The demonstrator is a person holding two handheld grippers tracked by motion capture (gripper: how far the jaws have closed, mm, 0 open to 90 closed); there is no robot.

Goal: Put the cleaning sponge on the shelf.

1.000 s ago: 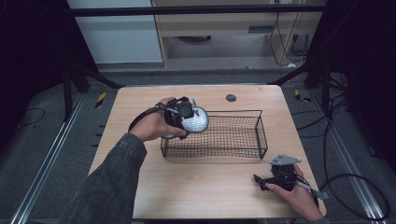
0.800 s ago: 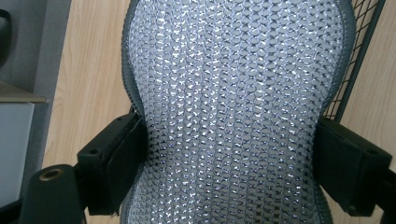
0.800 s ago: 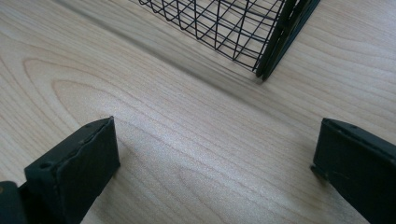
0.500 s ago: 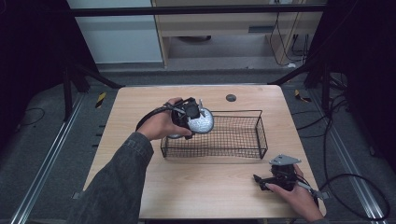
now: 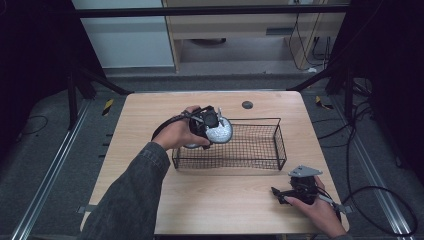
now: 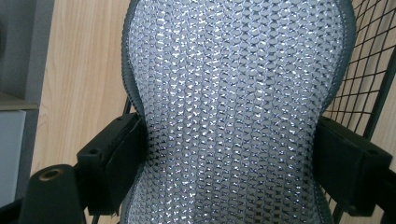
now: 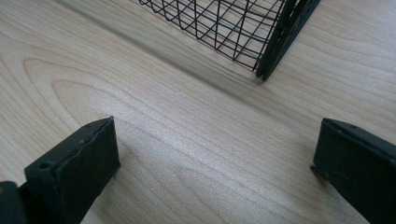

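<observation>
A silver scrubbing pad (image 5: 221, 131) with a glittery woven face and a grey rim (image 6: 238, 93) is pinched between the jaws of my left gripper (image 5: 214, 126), which is shut on it. The pad hangs just above the left end of the black wire basket (image 5: 260, 155). In the left gripper view the two black fingers (image 6: 112, 168) press into the pad's sides and squeeze it into a waist. My right gripper (image 5: 281, 193) rests near the table's front right corner, held by a hand. Its jaws stand wide open over bare wood (image 7: 217, 172).
The basket's near right corner (image 7: 268, 51) stands just ahead of the right gripper. A small dark round disc (image 5: 247, 105) lies at the table's far edge. A black cable (image 5: 167, 127) loops from the left gripper. The light wood table (image 5: 150, 115) has dark floor around it.
My left hand has carried the silver pad to the right and a little lower, from beside the basket's left wall to over its left end. The right gripper has stayed put.
</observation>
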